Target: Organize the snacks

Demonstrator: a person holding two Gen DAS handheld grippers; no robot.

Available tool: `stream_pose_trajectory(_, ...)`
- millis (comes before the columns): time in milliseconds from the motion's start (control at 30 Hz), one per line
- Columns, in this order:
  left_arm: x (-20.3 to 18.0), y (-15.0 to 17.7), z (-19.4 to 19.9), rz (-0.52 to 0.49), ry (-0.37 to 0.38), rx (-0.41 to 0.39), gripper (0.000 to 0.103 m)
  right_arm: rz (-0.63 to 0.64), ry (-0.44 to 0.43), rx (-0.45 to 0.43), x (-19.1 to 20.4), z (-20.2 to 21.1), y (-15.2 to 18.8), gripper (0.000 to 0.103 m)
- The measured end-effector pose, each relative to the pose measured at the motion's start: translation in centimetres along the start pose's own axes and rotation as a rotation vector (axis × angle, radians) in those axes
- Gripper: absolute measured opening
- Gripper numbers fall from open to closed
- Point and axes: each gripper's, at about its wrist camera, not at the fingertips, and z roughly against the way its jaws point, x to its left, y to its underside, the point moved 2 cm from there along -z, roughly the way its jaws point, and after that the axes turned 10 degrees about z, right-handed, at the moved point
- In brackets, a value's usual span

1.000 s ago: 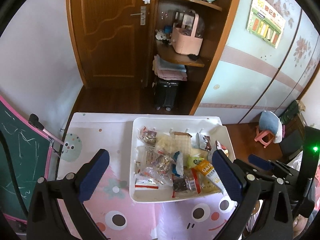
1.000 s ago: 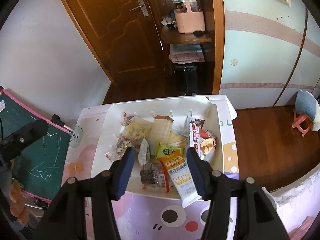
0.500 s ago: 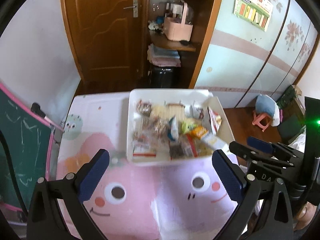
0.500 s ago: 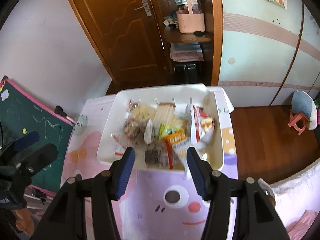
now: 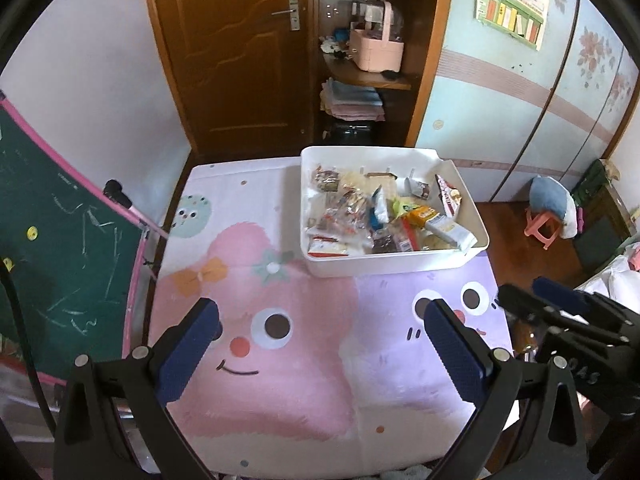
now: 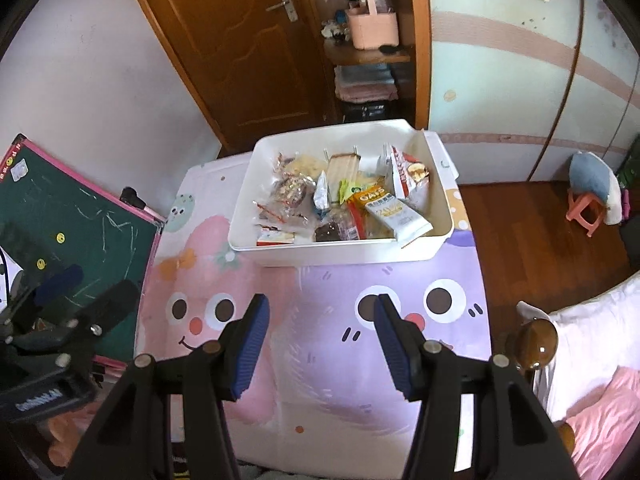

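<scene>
A white plastic bin (image 5: 384,268) (image 6: 344,250) sits at the far right of a small table, filled with several wrapped snacks, among them an orange-and-white oat bar packet (image 5: 438,222) (image 6: 390,210). My left gripper (image 5: 320,344) hangs open over the pink part of the tablecloth, well short of the bin, with nothing between its blue pads. My right gripper (image 6: 320,330) is also open and empty, above the cloth in front of the bin. It shows at the right edge of the left wrist view as well.
The table wears a pink and lilac cartoon-face cloth (image 5: 280,360) (image 6: 320,380). A green chalkboard (image 5: 48,240) leans at the left. A brown door (image 5: 232,48) and shelves stand behind; a bed edge (image 6: 592,380) and a pink stool (image 6: 588,212) lie to the right.
Both grippers have drawn back from the bin toward the near side of the table, so the bin now looks smaller and farther. Their jaws have kept the same spread.
</scene>
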Motion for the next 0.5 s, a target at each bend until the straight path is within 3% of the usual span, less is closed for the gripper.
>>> stream_pose_trajectory(500, 2.2, 1.5, 1.9, 0.018, -0.028, -0.003, 0.102, -0.012, 0.022, -0.045, 3.3, 3.2, 1.5, 0.054)
